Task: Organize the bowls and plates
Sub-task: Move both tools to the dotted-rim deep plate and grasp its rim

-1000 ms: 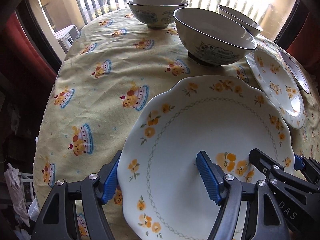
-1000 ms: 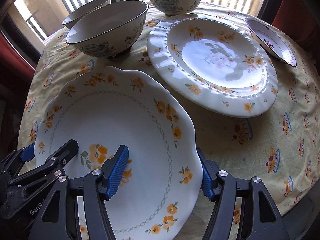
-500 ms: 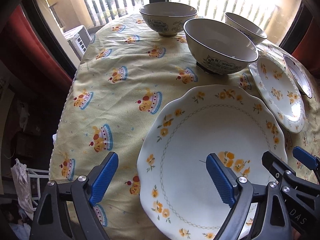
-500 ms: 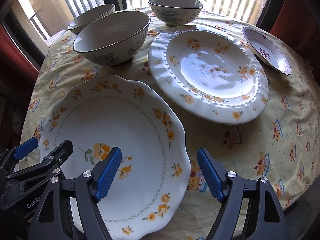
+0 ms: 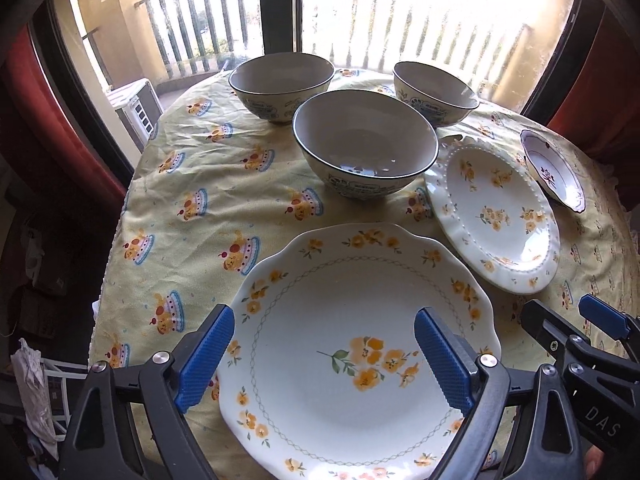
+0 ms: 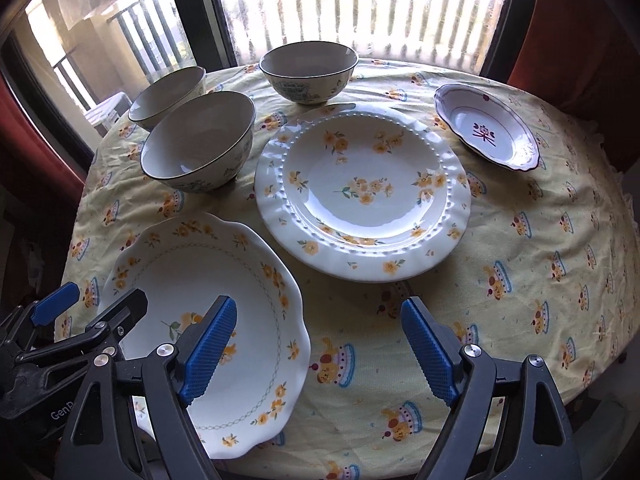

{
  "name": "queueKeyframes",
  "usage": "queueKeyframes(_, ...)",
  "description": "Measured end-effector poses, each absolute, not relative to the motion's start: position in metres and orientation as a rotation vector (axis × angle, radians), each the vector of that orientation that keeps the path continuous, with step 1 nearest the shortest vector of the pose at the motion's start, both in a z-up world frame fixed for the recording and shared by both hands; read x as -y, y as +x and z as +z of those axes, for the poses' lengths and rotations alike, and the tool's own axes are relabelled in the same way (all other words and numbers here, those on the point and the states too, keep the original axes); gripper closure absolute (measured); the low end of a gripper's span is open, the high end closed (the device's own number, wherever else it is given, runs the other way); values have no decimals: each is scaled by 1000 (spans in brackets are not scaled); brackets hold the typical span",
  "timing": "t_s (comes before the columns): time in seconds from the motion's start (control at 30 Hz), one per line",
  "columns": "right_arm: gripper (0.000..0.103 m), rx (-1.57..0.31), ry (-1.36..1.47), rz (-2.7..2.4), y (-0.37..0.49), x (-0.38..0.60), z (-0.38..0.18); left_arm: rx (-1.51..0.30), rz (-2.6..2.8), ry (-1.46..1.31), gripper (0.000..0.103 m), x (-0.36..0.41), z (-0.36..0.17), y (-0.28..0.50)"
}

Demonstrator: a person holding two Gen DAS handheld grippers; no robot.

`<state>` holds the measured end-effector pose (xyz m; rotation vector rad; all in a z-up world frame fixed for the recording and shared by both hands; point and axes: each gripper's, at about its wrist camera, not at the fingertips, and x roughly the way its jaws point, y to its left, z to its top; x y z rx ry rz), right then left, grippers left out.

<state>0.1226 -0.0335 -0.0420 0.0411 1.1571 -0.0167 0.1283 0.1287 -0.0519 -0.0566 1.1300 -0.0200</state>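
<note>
A: What is the biggest thing in view?

B: The round table (image 6: pixel 540 216) under a yellow cloth printed with little cakes, standing before a window with railings outside.

A: And on it?

B: Nearest the grippers lies the scalloped plate (image 5: pixel 352 344) (image 6: pixel 188 280) with orange flowers, flat on the cloth at the near edge. Just beyond it to the right sits the beaded plate (image 6: pixel 360 192) (image 5: pixel 496 216), also flowered; the two are close, but whether their rims touch cannot be told.

A: The bowls?

B: Three of them. The near bowl (image 5: pixel 364 152) (image 6: pixel 198 142) stands upright just beyond the scalloped plate and beside the beaded plate. The far left bowl (image 5: pixel 280 80) and the far right bowl (image 5: pixel 434 92) stand behind it, toward the window.

A: Anything smaller?

B: A small dish (image 6: pixel 486 132) (image 5: pixel 554 170) with a dark red rim and motif, apart at the far right.

A: And the grippers?

B: The left gripper (image 5: pixel 324 354) hangs over the scalloped plate, fingers spread wide, grasping nothing. The right gripper (image 6: pixel 320 350) hangs over that plate's right edge and the cloth, likewise spread and bare.
</note>
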Motion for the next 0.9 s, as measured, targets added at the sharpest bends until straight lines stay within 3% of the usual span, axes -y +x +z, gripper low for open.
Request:
queueKeyframes(0.47,16,-1141,83,-11,158,102,-43,-1102,-13,-52,13,-63,-52,161)
queueKeyframes(0.9,17,-1160,114,-47,200,155,-74,-1159,0,-61,17,-20,-84,198)
